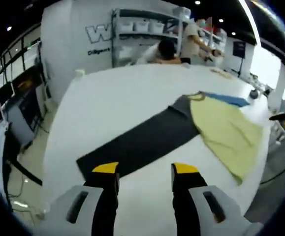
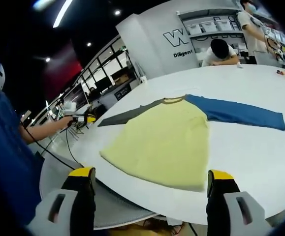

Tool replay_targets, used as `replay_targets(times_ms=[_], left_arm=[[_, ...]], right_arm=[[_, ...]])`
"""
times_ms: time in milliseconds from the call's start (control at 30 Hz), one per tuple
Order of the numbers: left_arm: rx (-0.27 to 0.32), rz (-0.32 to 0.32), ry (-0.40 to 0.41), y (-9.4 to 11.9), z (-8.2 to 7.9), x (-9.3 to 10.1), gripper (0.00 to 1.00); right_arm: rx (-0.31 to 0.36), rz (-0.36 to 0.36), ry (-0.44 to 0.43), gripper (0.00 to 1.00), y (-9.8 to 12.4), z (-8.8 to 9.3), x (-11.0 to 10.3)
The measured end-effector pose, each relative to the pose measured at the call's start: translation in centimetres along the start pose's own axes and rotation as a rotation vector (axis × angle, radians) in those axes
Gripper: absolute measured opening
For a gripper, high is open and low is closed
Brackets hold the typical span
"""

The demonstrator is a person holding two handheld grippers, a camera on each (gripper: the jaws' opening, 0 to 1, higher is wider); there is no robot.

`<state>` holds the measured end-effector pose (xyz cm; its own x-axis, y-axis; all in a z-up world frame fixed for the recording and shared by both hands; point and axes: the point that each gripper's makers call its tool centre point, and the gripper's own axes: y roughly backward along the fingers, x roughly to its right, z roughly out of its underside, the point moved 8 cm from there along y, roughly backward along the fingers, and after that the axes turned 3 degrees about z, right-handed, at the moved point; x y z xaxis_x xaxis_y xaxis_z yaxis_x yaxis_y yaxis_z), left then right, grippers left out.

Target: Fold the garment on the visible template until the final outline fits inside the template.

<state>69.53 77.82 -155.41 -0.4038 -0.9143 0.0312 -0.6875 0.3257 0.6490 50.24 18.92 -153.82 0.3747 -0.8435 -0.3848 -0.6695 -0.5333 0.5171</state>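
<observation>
**Shirt still flat, both grippers empty — where this could go sideways**

Going left to right in the right gripper view: a person's arm reaches in at the far left holding the left gripper [image 2: 85,118], right by the tip of the grey sleeve [image 2: 127,115]. I can't tell its state from there, but the left gripper view shows its jaws apart with nothing between them, hovering over the white table [image 1: 112,98]. In that view the grey sleeve lies stretched out in front, with the yellow body further right.

The raglan shirt [image 2: 164,142] lies spread flat, neck toward the far side, hem at the near table edge, blue sleeve [image 2: 240,113] stretched out to the right. The right gripper [image 2: 152,196] hangs off the near edge, jaws wide apart, holding nothing.

I honestly can't make out any template outline under it, so judging the fit looks tricky.

Risks as I see them: the hem is very close to the near edge, so a tug toward the person could drag fabric off the table. Pinching only the sleeve tip could bunch it rather than fold it cleanly.
</observation>
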Motion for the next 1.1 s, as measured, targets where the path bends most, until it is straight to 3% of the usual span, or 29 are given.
replay_targets(times_ms=[133,300,333,400,500,633,833,900,1000,1100], left_arm=[[0.039,0.223,-0.087,1.4,1.3,6.7,0.45],[0.037,0.330,-0.151,1.9,2.4,9.7,0.45],[0.009,0.411,-0.195,2.5,3.5,12.5,0.45],[-0.011,0.445,-0.214,2.8,4.5,13.8,0.44],[-0.026,0.469,-0.214,3.2,5.7,15.5,0.44],[-0.032,0.485,-0.206,3.7,6.3,16.3,0.43],[-0.043,0.476,-0.218,5.0,7.0,18.0,0.42],[-0.039,0.446,-0.201,5.7,7.1,18.3,0.42],[-0.036,0.431,-0.178,5.8,7.2,18.1,0.42],[-0.025,0.389,-0.146,6.1,6.7,19.1,0.42]], right_arm=[[-0.012,0.015,0.016,0.92,0.0,1.0,-0.8],[-0.021,0.021,0.023,0.89,-0.1,1.6,-0.8],[-0.027,0.021,0.018,0.88,-0.3,2.2,-0.4],[-0.033,0.022,0.013,0.85,-0.5,2.6,-0.1],[-0.044,0.029,0.007,0.79,-1.2,3.3,1.2],[-0.057,0.036,0.014,0.69,-1.7,3.6,2.0],[-0.069,0.030,0.023,0.37,-2.8,3.9,3.8],[-0.097,0.034,0.096,0.28,-2.9,4.3,5.5],[-0.110,0.027,0.114,0.21,-2.9,4.4,5.8],[-0.217,0.017,0.295,0.20,-2.9,4.7,7.9]])
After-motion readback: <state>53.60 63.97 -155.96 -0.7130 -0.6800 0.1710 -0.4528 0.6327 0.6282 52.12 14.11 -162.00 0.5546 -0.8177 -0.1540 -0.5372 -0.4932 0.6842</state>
